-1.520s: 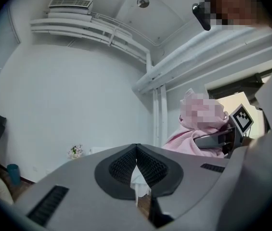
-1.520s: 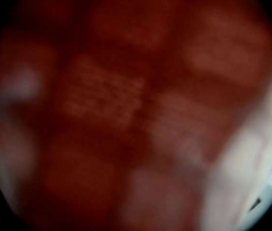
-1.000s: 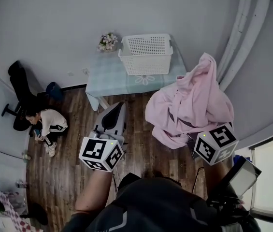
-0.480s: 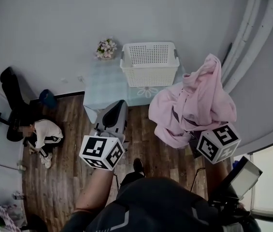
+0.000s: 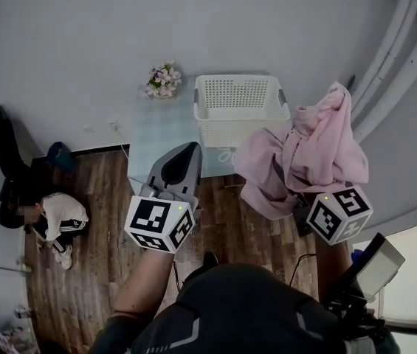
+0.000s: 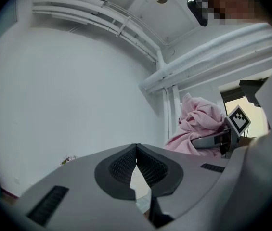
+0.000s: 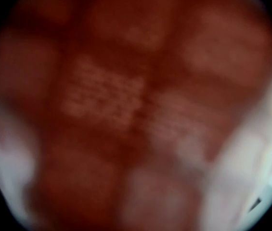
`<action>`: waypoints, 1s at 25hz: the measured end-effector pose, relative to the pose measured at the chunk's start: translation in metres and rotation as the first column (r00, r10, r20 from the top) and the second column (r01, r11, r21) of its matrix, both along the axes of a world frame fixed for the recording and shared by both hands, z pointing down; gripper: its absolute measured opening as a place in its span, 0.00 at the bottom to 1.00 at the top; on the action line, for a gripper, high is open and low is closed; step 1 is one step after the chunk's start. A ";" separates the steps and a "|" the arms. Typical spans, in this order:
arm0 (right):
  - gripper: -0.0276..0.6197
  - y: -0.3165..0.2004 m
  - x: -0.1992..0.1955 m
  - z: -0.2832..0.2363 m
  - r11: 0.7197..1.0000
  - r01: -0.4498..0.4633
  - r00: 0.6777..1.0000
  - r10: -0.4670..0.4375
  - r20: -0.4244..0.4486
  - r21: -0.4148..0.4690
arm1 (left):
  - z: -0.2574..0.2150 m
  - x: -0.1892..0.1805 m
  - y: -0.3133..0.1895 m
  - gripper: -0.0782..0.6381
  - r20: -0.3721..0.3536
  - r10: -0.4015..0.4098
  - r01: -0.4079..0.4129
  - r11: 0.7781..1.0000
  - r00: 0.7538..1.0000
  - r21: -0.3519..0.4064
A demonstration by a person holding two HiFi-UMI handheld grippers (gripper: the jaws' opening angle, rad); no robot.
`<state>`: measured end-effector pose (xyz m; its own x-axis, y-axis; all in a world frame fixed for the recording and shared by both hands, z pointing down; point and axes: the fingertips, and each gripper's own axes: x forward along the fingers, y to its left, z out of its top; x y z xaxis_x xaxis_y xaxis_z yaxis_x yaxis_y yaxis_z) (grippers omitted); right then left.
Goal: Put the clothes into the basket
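pink garment (image 5: 308, 150) draped over right gripper (image 6: 197, 141)

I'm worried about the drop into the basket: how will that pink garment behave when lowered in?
Probably floppy: the pink garment hangs in loose folds round the right gripper, so it should sag and collapse rather than keep shape. Likely light for its bulk, being soft cloth. Its trailing ends may catch on the rim of the basket.

The grey left gripper (image 6: 136, 148) has black ribbed pads (image 6: 120, 166) inside its fingers and a white, black-marked cube (image 5: 158, 223) behind them. The person wears a dark top (image 5: 245, 312).
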<state>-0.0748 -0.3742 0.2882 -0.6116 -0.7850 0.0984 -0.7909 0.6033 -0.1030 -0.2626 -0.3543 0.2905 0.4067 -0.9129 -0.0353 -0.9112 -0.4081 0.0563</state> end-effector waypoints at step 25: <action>0.64 -0.173 0.003 -0.016 0.998 -0.057 0.998 0.057 0.024 -0.003 | 0.008 -0.006 -0.157 0.12 0.059 0.041 -0.038 0.998 0.997 -0.047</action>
<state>-0.0716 -0.5469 0.2724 -0.5681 -0.8185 0.0860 -0.8213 0.5571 -0.1232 -0.2690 -0.5112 0.2990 0.4423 -0.8963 0.0319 -0.8968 -0.4418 0.0221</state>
